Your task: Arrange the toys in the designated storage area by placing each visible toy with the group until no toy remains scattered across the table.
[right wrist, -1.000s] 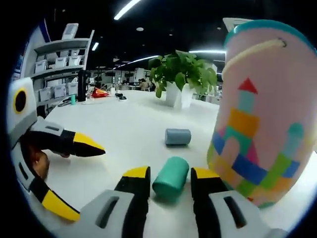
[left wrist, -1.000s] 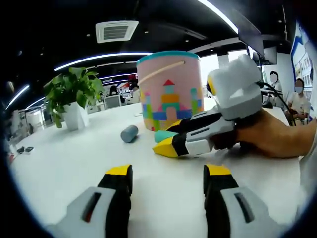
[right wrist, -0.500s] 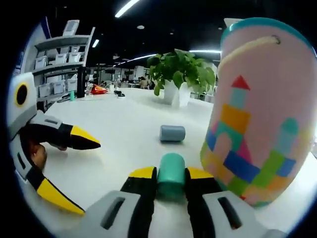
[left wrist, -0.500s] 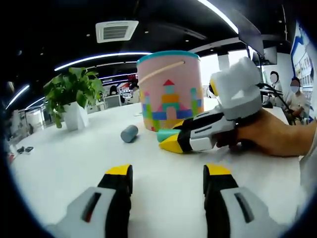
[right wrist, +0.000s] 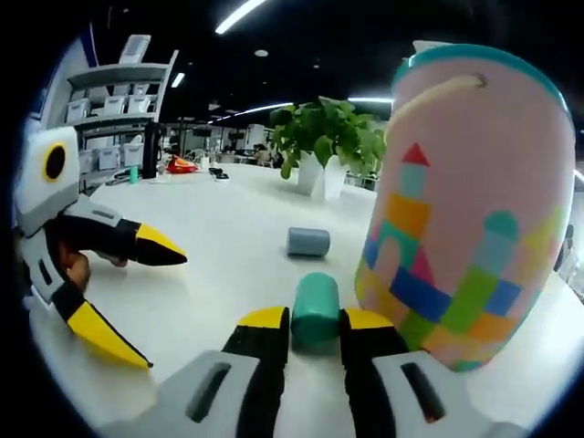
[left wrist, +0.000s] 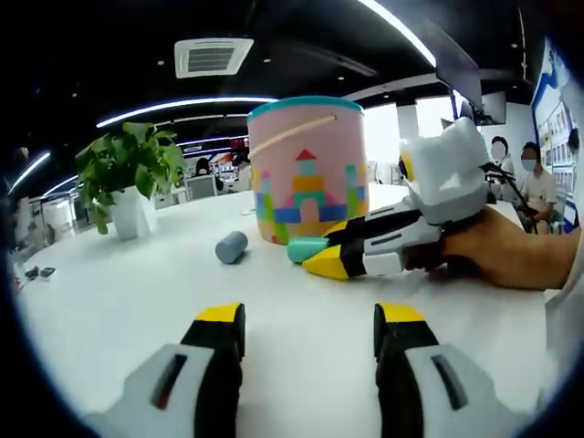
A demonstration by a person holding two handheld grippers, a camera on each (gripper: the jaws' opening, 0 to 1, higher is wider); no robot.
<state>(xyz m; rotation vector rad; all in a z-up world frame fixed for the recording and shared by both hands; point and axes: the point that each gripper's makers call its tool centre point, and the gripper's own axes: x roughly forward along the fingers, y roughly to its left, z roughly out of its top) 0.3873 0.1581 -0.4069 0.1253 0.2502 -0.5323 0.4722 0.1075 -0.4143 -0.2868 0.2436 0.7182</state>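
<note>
The right gripper [right wrist: 315,321] has its yellow-tipped jaws clamped on the teal cylinder [right wrist: 316,308], which lies lengthwise between them, close to the foot of the pink bucket [right wrist: 461,201] painted with coloured blocks. From the left gripper view the same teal cylinder [left wrist: 306,248] pokes out of the right gripper [left wrist: 330,255], held in a person's hand [left wrist: 511,258] just in front of the bucket [left wrist: 307,169]. The left gripper [left wrist: 308,327] hovers over the white table [left wrist: 137,292] with its jaws spread wide and nothing between them; it appears in the right gripper view as well [right wrist: 114,287], jaws apart. A grey cylinder [right wrist: 307,242] lies on its side farther out on the table, apart from the bucket. Beyond it stands a potted plant [right wrist: 324,146] in a white pot.
</note>
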